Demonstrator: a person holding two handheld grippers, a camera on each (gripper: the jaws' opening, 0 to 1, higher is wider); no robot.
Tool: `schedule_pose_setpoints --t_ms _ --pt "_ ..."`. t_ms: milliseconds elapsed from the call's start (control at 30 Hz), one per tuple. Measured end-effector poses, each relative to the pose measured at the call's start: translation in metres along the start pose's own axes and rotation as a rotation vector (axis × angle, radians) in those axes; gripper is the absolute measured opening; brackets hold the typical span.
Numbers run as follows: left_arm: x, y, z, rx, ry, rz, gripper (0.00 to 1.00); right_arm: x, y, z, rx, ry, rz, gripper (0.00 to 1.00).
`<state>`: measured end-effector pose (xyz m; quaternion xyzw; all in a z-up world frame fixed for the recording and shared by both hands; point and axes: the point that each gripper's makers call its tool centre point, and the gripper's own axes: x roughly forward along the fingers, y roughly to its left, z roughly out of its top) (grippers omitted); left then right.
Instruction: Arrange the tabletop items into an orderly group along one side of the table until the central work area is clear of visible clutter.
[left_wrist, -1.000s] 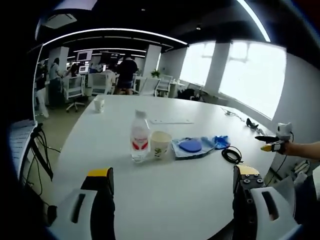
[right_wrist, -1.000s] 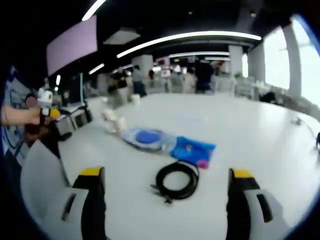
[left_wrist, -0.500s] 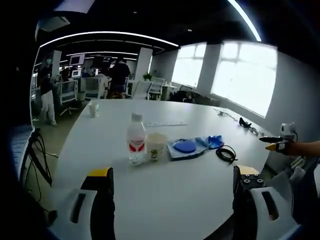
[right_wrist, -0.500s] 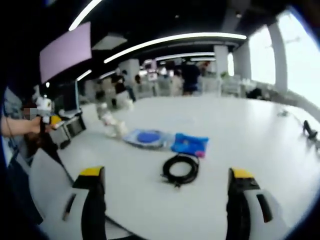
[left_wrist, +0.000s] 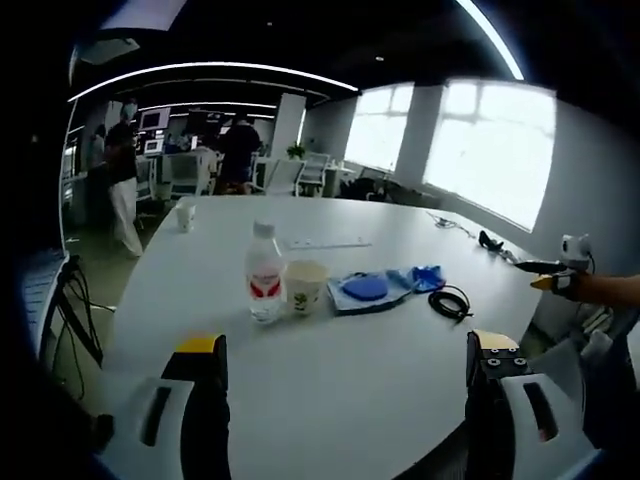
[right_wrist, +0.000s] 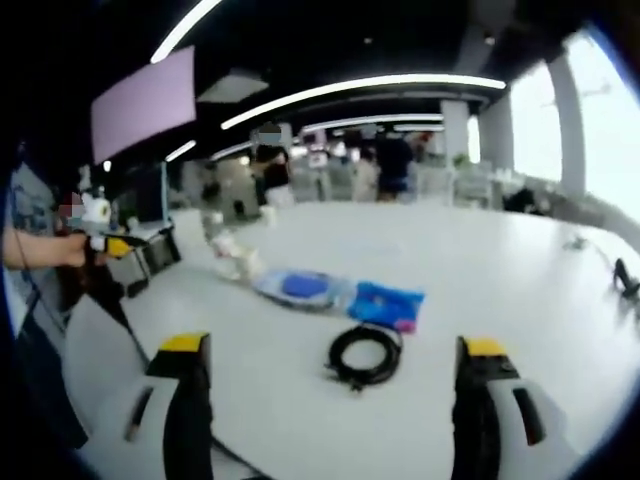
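In the right gripper view, the water bottle (right_wrist: 220, 250) and paper cup (right_wrist: 243, 264) are smeared pale blurs, so the label and rim cannot be made out. The blue cloth (right_wrist: 385, 303) shows a small pink patch at its near edge, too blurred to identify. In the left gripper view, the plate (left_wrist: 362, 291) partly hides that cloth. A flat pale strip (left_wrist: 324, 242) farther across the table (left_wrist: 330, 390) is too small to name. The table's near edge is cut off at the bottom.

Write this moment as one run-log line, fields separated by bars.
left gripper: open, empty | right gripper: open, empty | clear plastic water bottle, paper cup, coiled black cable: untouched on white table
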<state>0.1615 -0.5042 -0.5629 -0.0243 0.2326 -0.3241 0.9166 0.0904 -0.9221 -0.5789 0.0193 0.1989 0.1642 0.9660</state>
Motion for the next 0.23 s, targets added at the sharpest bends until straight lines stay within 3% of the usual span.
schedule_pose_setpoints --t_ms 233 --pt "-0.0026 -0.0016 0.0005 -0.013 -0.013 0.005 1.00 -0.0010 -0.0005 -0.0110 0.035 0.012 -0.002 0.96"
